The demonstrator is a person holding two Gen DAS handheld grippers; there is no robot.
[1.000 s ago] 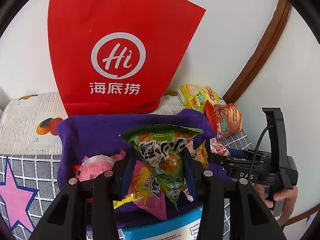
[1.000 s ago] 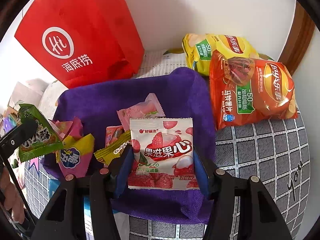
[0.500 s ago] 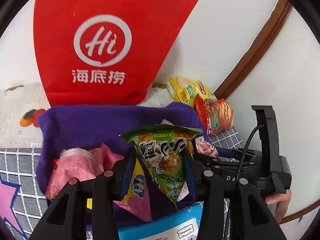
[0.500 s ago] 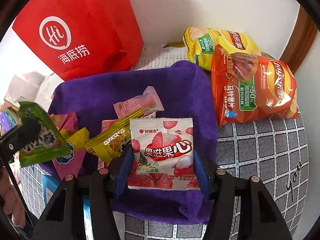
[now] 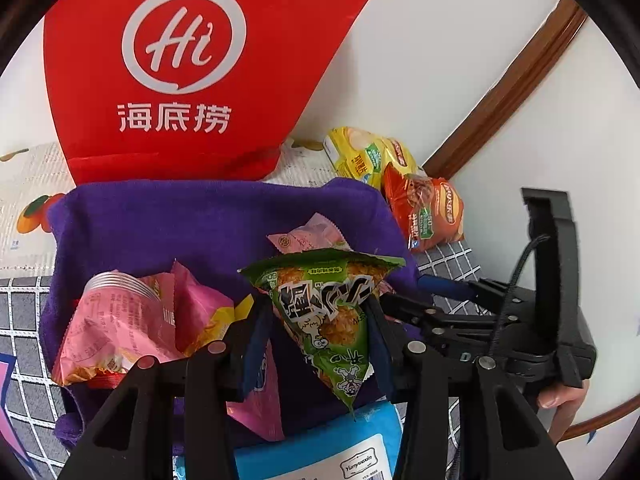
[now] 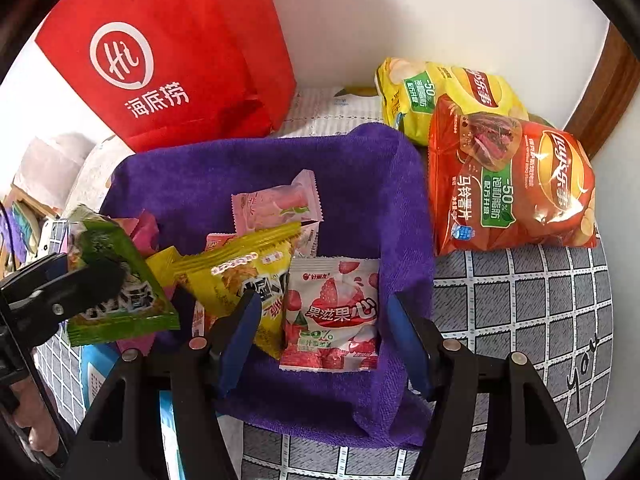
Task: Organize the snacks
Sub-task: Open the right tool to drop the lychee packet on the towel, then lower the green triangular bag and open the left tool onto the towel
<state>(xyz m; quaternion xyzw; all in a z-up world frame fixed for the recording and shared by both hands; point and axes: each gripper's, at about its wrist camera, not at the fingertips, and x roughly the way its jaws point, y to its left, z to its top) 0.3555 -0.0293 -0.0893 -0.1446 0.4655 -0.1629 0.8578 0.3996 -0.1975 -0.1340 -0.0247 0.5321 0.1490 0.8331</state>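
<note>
1. Snacks are lying in a purple cloth bin (image 6: 360, 184) sitting on a checked surface (image 6: 528, 320).
2. Left gripper (image 5: 320, 316) is clenching a green triangular packet (image 5: 328, 308), holding it above the bin's 6 o'clock edge; in the right wrist view the same packet (image 6: 116, 280) is hanging at the bin's 9 o'clock side.
3. Right gripper (image 6: 324, 320) is opening its jaws; a strawberry candy packet (image 6: 332, 316) is sitting between them, free of both pads, resting on the bin floor at 5 o'clock.
4. A yellow packet (image 6: 240, 276) is leaning just left of the candy, overlapping its edge, and a pink wrapper (image 6: 280, 208) is lying at 12 o'clock from it.
5. A pink crumpled bag (image 5: 116, 332) is filling the bin's 8 o'clock corner in the left wrist view.
6. An orange chip bag (image 6: 516, 184) is lying outside the bin at 3 o'clock, overlapping a yellow chip bag (image 6: 440, 92) behind it.
7. A red paper bag (image 6: 168, 48) is standing against the wall at the bin's 11 o'clock.
8. A blue pack (image 5: 320, 444) is lying under the left gripper, touching the bin's near edge.
</note>
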